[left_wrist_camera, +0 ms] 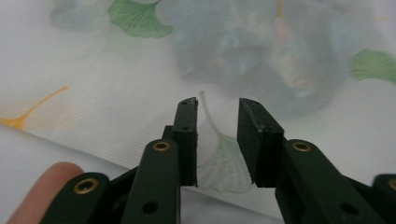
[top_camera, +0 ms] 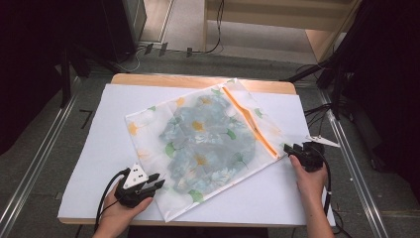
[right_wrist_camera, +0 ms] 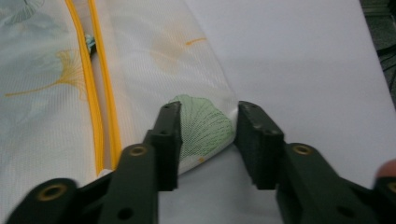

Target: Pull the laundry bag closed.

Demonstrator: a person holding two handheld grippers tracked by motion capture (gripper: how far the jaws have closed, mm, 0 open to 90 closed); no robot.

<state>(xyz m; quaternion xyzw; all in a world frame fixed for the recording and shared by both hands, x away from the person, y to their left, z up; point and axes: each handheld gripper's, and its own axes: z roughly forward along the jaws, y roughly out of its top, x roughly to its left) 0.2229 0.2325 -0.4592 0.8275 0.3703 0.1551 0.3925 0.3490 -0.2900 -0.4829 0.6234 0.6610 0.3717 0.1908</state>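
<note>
1. no brand, label or legible writing on the mesh laundry bag (top_camera: 208,144) or on either gripper; the bag's print is ginkgo leaves in green and yellow.
2. the bag lies flat and skewed on the white sheet (top_camera: 99,158) covering the table, with folded blue floral cloth (top_camera: 208,141) showing through the mesh. the orange zipper (top_camera: 250,121) runs along the bag's right-hand end.
3. left gripper (top_camera: 157,181): at the bag's near-left edge. in the left gripper view its jaws stand part-way apart astride a pale leaf of the mesh; pads are not pressing on fabric.
4. right gripper (top_camera: 291,148): at the bag's near-right corner, just past the zipper's end. in the right gripper view the green-leaf corner (right_wrist_camera: 205,128) sits between the jaws, and a gap is visible on the right pad's side; no clamp.
</note>
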